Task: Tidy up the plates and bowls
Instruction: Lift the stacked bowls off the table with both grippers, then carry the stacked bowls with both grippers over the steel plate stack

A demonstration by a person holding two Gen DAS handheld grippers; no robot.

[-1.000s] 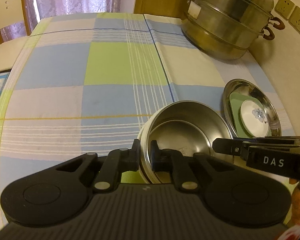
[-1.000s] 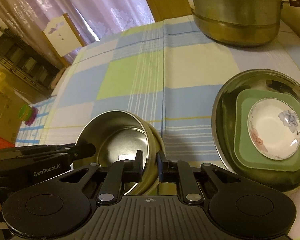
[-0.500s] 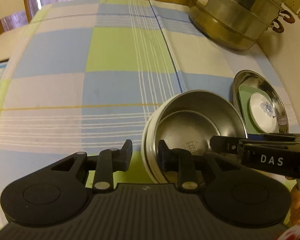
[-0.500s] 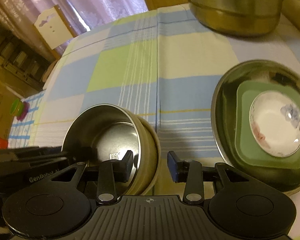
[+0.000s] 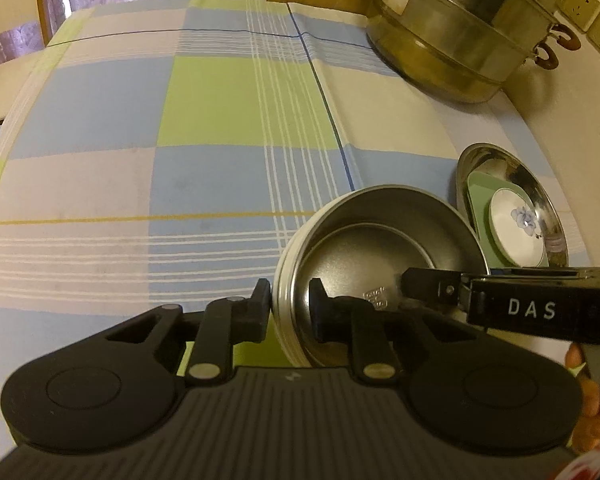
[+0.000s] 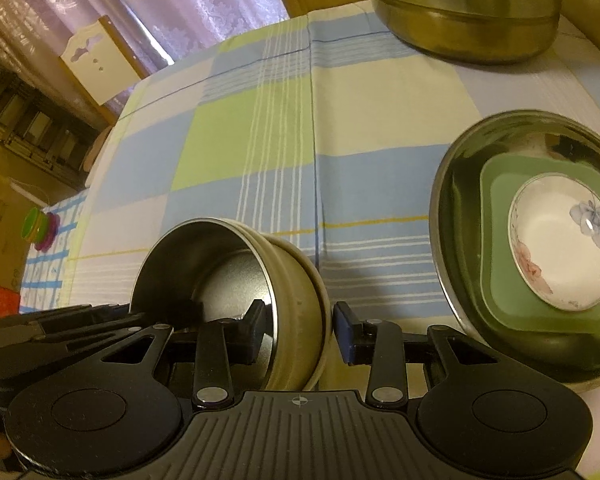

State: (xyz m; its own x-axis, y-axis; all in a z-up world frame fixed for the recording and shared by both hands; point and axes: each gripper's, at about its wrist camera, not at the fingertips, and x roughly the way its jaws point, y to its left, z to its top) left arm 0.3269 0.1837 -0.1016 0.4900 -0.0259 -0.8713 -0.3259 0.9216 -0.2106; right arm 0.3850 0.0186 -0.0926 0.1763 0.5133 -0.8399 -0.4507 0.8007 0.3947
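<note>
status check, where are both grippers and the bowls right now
Left gripper and right gripper closing astride opposite walls of the nested steel bowls, pads not yet pressing. Plate stack beside, clear.

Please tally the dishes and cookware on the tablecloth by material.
Stainless steel: 3 (bowl, large plate, stacked steamer pot)
Green plastic: 1 (square plate)
Ceramic: 1 (floral dish)
Total: 5

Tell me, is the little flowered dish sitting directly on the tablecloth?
No, the flowered dish rests on a green square plate, which itself lies inside a large steel plate.
</note>
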